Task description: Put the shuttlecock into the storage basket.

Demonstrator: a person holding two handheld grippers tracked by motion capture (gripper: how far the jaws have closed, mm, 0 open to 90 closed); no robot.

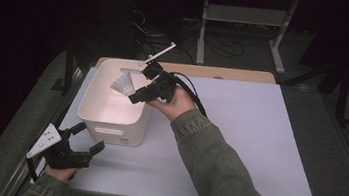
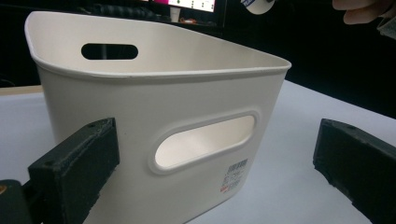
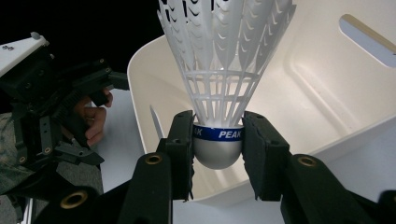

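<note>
A: What do you see in the high view?

B: The right claw [image 1: 135, 94] holds a white plastic shuttlecock with a rounded cork base [image 1: 122, 84] over the open top of a white plastic bin with oval handle holes [image 1: 110, 115]. The bin stands on the left part of the pale desk [image 1: 248, 137]. The left claw [image 1: 89, 138] is near the front left corner of the desk, just beside the bin, and its jaws stand wide with nothing between them.

A: And the left gripper view?

B: The two black jaws are far apart at the bottom corners. The bin [image 2: 154, 116] is directly in front of them, not touching. A small sticker [image 2: 235, 176] is on its wall under the handle hole.

A: The right gripper view?

B: The jaws press on both sides of the base of the shuttlecock [image 3: 218, 88], at the blue band with the word PEAK. The feather skirt points away from the camera, above the inside of the bin [image 3: 327, 84]. At the left, farther away, I see the left claw [image 3: 107, 81] in a hand.
</note>
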